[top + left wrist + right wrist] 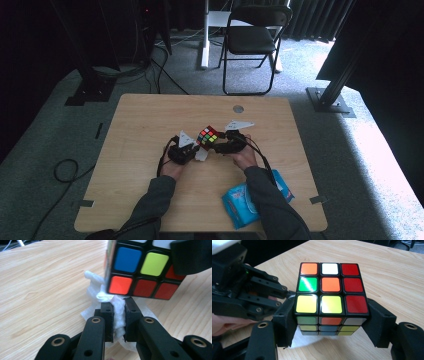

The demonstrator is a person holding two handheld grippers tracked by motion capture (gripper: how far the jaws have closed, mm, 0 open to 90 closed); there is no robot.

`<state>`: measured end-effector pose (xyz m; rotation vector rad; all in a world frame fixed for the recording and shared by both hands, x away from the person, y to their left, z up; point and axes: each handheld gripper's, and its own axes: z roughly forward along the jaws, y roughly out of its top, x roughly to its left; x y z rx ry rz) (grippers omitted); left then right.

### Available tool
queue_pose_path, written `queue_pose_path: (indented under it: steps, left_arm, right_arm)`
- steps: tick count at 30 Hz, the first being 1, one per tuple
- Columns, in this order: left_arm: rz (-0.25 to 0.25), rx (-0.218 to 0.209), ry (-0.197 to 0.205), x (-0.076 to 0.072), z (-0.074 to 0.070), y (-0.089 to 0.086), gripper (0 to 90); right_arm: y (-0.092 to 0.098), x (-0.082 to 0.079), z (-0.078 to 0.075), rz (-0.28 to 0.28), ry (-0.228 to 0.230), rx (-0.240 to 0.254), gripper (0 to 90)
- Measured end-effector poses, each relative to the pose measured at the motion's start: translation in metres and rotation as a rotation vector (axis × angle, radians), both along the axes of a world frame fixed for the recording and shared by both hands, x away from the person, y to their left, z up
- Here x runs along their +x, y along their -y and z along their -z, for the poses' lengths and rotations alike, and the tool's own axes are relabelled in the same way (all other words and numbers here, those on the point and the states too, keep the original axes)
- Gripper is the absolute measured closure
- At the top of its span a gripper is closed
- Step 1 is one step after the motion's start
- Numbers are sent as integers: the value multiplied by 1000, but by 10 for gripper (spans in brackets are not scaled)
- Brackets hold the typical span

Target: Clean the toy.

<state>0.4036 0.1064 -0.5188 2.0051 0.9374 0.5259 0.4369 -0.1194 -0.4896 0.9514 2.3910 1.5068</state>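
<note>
A scrambled Rubik's cube (210, 135) (330, 287) is held just above the wooden table (145, 125), with my right gripper (216, 144) (329, 326) shut on its two opposite sides. My left gripper (198, 152) (119, 308) is shut on a crumpled white wipe (119, 315) (202, 155). The wipe's top presses against the cube's (140, 272) lower corner, under an orange sticker. In the right gripper view the left gripper (249, 295) comes in from the left and reaches the cube's left side.
A blue packet of wipes (252, 197) lies near the table's front edge, partly under the right forearm. A round hole (238, 108) sits near the far edge. Beyond the table stands a black folding chair (255, 35) on grey carpet.
</note>
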Motion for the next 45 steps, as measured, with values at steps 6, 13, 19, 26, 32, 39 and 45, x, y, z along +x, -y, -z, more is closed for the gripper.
queue_pose_path:
  steps: [6, 13, 19, 26, 32, 39, 45]
  left_arm:
    - [-34, -15, 12, 2, -6, -12, 814]
    - [-46, -19, 31, 3, -15, -19, 813]
    - [-62, 2, 31, 2, -16, -22, 813]
    - [-74, 13, 24, 2, -14, -25, 811]
    - [-83, 16, 22, 2, -13, -29, 810]
    - [-89, 19, 22, 1, -13, -32, 811]
    - [-88, 22, 18, 1, -12, -33, 811]
  right_arm:
    - [0, 2, 2, 31, -5, -30, 343]
    - [1, 3, 3, 65, -19, -47, 343]
    - [1, 5, 5, 103, -22, -83, 343]
    - [1, 7, 7, 136, -30, -122, 343]
    - [1, 9, 9, 170, -40, -157, 343]
    - [3, 11, 11, 203, -55, -175, 343]
    - [3, 14, 14, 232, -64, -215, 342]
